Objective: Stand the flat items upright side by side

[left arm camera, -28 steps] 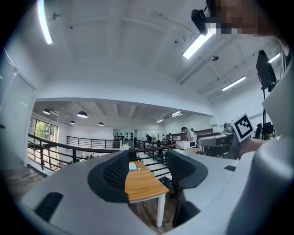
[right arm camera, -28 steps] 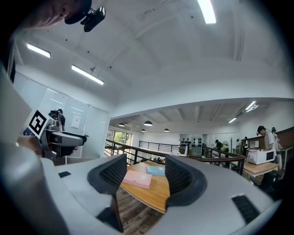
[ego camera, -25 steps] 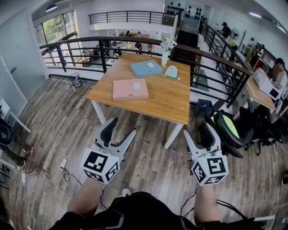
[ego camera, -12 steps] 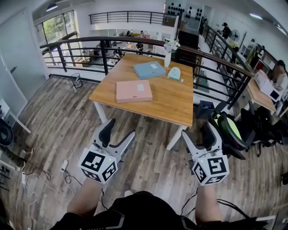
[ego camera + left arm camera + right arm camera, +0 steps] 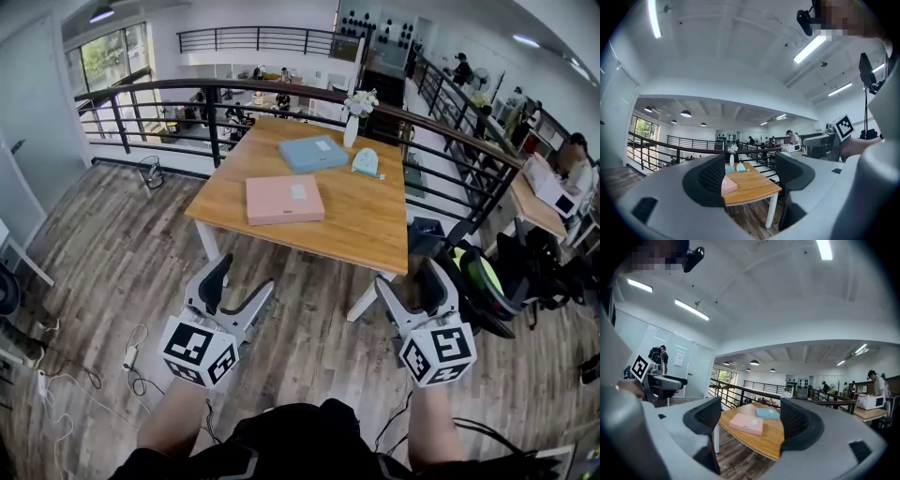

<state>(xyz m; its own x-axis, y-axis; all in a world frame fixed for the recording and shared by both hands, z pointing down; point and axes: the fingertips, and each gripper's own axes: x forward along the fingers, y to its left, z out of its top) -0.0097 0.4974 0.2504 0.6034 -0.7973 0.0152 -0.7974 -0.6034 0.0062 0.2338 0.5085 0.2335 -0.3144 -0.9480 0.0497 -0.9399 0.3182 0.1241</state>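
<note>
While the pink flat box (image 5: 284, 199) and the blue flat box (image 5: 313, 154) are lying flat on the wooden table (image 5: 366, 225), the left gripper (image 5: 244, 275) and the right gripper (image 5: 408, 277) are hovering well short of it, jaws wide apart, holding nothing.

Near box (image 5: 284, 199) on tbl (image 5: 356, 225) — far box (image 5: 313, 154) behind, slightly rt.

Left gripper (image 5: 242, 277), right gripper (image 5: 408, 277): grey, black ribbed fingers (image 5: 712, 180), black-white marker cubes (image 5: 197, 349); black garment (image 5: 291, 436).

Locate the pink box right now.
Head view: the pink box lies flat on the wooden table, toward its near left side, with the blue box beyond it.
</note>
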